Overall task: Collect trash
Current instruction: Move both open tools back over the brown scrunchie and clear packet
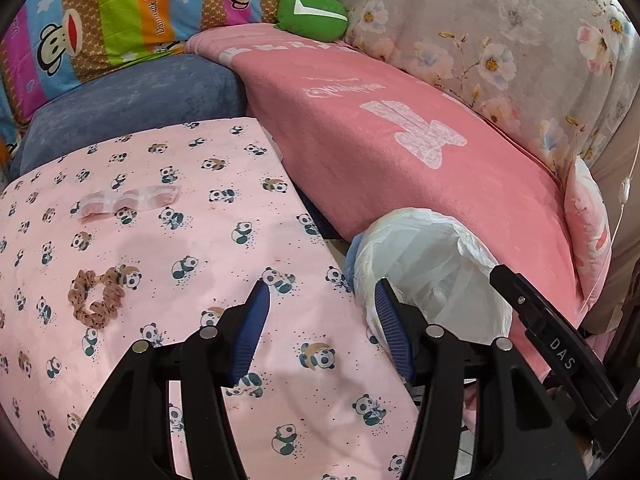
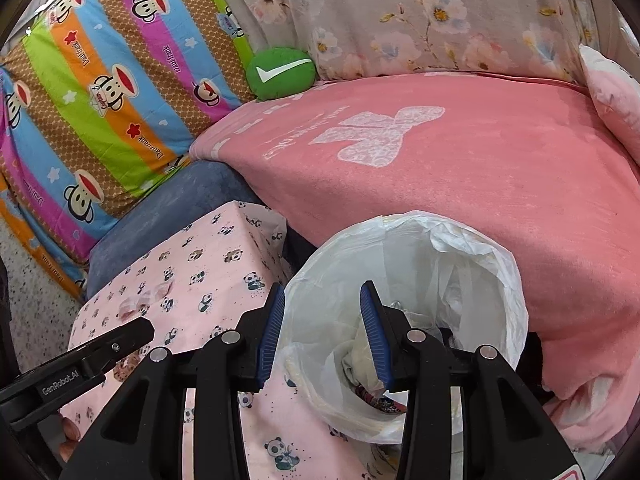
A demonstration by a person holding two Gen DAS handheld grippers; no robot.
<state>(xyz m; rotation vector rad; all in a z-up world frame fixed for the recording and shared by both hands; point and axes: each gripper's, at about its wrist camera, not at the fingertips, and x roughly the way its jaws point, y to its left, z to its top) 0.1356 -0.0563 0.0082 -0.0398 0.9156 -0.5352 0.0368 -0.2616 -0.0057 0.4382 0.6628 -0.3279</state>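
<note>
A bin lined with a white plastic bag (image 2: pixel 460 280) stands between the panda-print surface and the pink blanket; crumpled wrappers and paper (image 2: pixel 372 384) lie at its bottom. It also shows in the left wrist view (image 1: pixel 436 264). My right gripper (image 2: pixel 322 336) is open and empty, over the bin's near rim. My left gripper (image 1: pixel 320 332) is open and empty above the pink panda-print cloth (image 1: pixel 180 240). A clear crumpled plastic wrapper (image 1: pixel 128 200) lies on that cloth at the far left. A brown dotted scrunchie (image 1: pixel 98 300) lies nearer, left of my left gripper.
A pink blanket (image 1: pixel 400 140) covers the sofa seat behind the bin. A blue cushion (image 1: pixel 132 104), a striped monkey-print quilt (image 1: pixel 120 12), a green round pillow (image 1: pixel 312 12) and a floral cover (image 1: pixel 500 40) lie behind. The right gripper's body (image 1: pixel 560 344) shows at the right.
</note>
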